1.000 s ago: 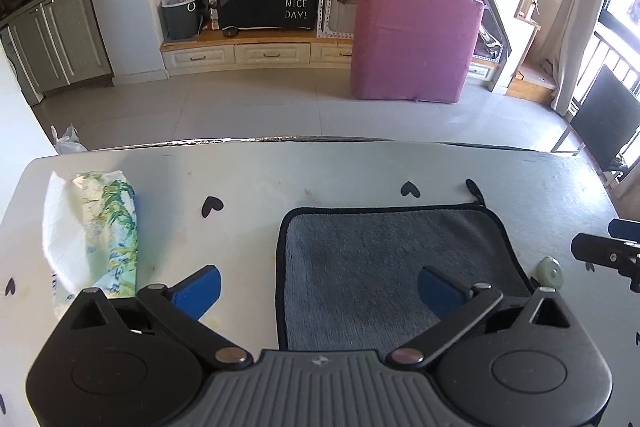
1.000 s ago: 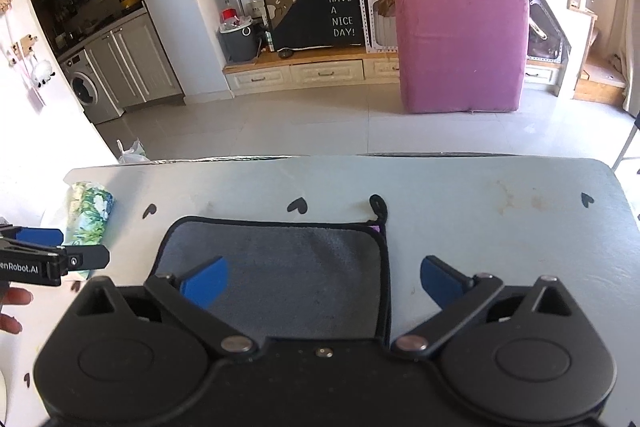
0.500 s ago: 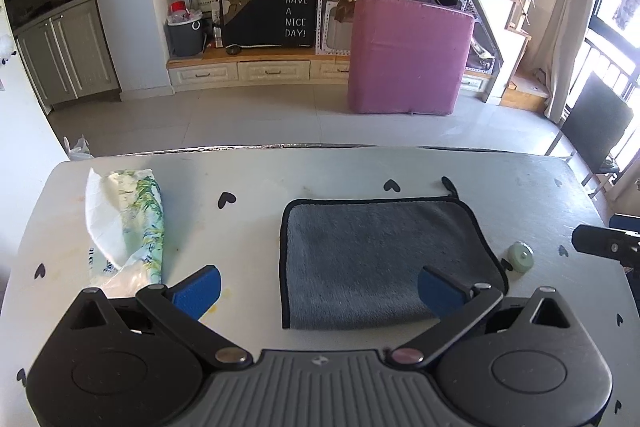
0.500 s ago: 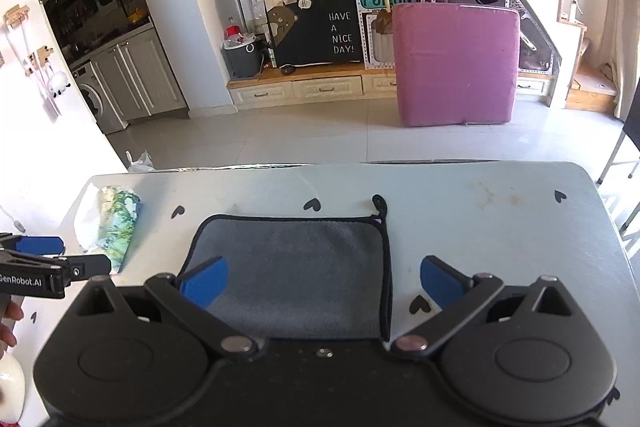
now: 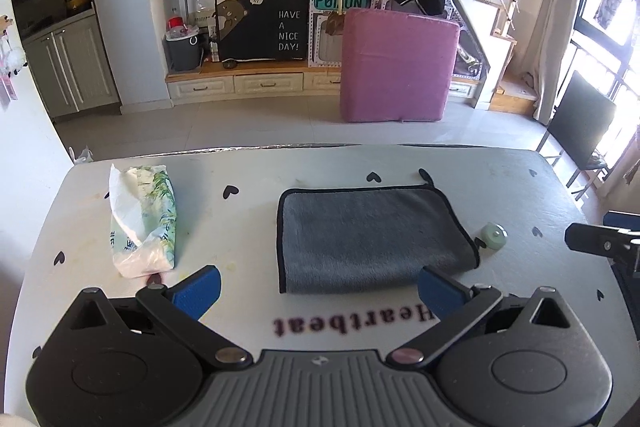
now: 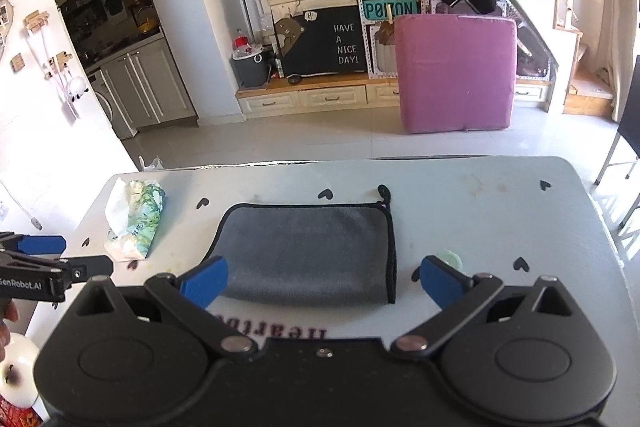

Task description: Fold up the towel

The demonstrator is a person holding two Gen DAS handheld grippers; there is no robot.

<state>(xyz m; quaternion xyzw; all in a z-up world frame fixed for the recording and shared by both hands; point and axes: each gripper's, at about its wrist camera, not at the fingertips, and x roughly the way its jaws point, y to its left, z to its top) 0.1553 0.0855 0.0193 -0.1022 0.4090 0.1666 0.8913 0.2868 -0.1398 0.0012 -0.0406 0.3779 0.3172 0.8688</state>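
A grey towel (image 5: 368, 239) with black trim lies folded flat on the white table (image 5: 312, 167); it also shows in the right wrist view (image 6: 308, 247). My left gripper (image 5: 318, 289) is open and empty, hanging just in front of the towel's near edge. My right gripper (image 6: 324, 279) is open and empty, also just short of the near edge. The right gripper's side shows at the right edge of the left wrist view (image 5: 600, 241), and the left gripper's side shows at the left edge of the right wrist view (image 6: 44, 263).
A tissue pack with a green leaf print (image 5: 144, 223) lies left of the towel. A small pale green round object (image 5: 494, 235) sits by the towel's right edge. Black hearts and the word "Heartbeat" (image 5: 352, 321) are printed on the table. A pink cushion (image 5: 396, 67) stands on the floor beyond.
Both grippers have pulled back and up from over the towel, still open. The towel now lies wholly ahead of the fingers, and more of the table shows.
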